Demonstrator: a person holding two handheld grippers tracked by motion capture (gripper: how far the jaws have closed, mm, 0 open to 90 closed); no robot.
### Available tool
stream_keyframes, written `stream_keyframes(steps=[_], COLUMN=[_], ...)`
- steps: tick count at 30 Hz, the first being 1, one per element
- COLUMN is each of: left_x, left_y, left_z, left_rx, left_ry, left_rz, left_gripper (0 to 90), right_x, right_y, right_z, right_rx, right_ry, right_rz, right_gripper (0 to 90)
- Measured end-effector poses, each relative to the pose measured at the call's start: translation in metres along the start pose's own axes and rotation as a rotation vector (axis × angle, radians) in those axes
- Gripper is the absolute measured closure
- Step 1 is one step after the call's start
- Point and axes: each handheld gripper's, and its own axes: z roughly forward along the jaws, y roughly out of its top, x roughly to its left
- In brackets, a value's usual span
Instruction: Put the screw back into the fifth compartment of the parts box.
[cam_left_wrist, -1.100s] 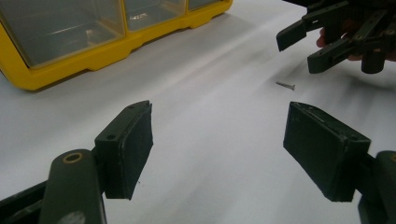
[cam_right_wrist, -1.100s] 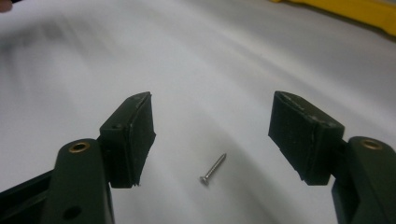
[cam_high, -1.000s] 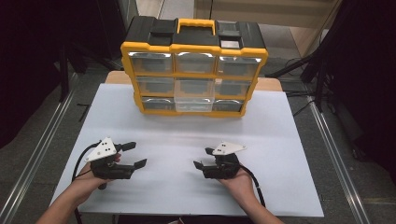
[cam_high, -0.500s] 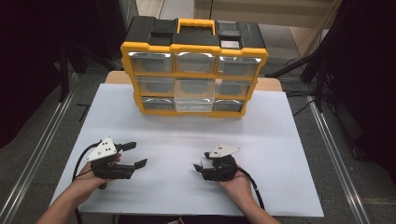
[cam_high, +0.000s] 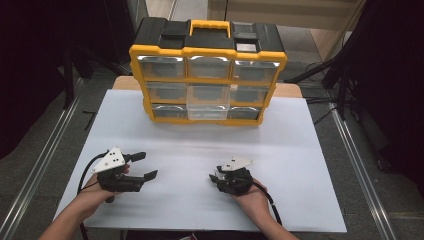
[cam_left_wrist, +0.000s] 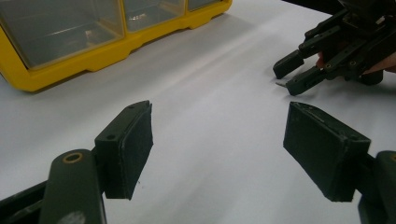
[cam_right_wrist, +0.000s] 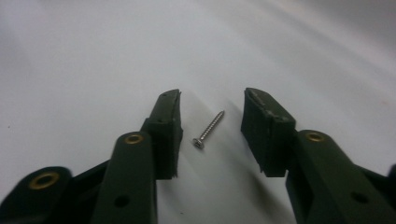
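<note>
We see a white tabletop (cam_high: 310, 165) carrying a yellow and black drawer organiser (cam_high: 207, 70) at the middle of its far edge, its clear drawers facing the near edge.

Toward the near left corner our left hand-held gripper (cam_high: 142, 166) rests in a hand just above the surface, its jaws pointing toward the right edge. They stand wide apart with nothing between them; in the left gripper view bare white tabletop shows between the two black pads (cam_left_wrist: 133, 144), and the organiser's bottom corner sits beyond them at the upper left.

Near the middle of the near edge, slightly to the right, our right hand-held gripper (cam_high: 216, 178) is held low with its jaws pointing toward the left edge. Its jaws have just been closing and stand either side of a small silver screw (cam_right_wrist: 208, 129) that lies flat on the tabletop. In the right gripper view the screw's head is close to the left pad, its tip angled away toward the gap's far end, and neither pad touches it, so the gripper holds nothing yet.
</note>
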Motion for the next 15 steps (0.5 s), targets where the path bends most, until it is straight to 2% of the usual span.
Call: stream_keyframes(steps=[3, 10, 15], left_x=[-0.0003, -0.0003, -0.0002], left_y=[0.0000, 0.0003, 0.0000], left_z=[0.0002, -0.0002, 0.0002], left_rx=[0.002, 0.011, 0.000], left_ry=[-0.001, 0.002, -0.001], left_rz=[0.002, 0.005, 0.001], left_gripper=[24.1, 24.1, 24.1], right_x=[-0.0004, -0.0035, -0.0058], right_y=[0.0000, 0.0005, 0.0009], right_z=[0.0000, 0.0007, 0.0014], right_rx=[0.003, 0.003, 0.005], right_ry=[-0.009, 0.013, 0.037], right_rz=[-0.015, 0.008, 0.039], right_gripper=[68.2, 87.1, 88.6])
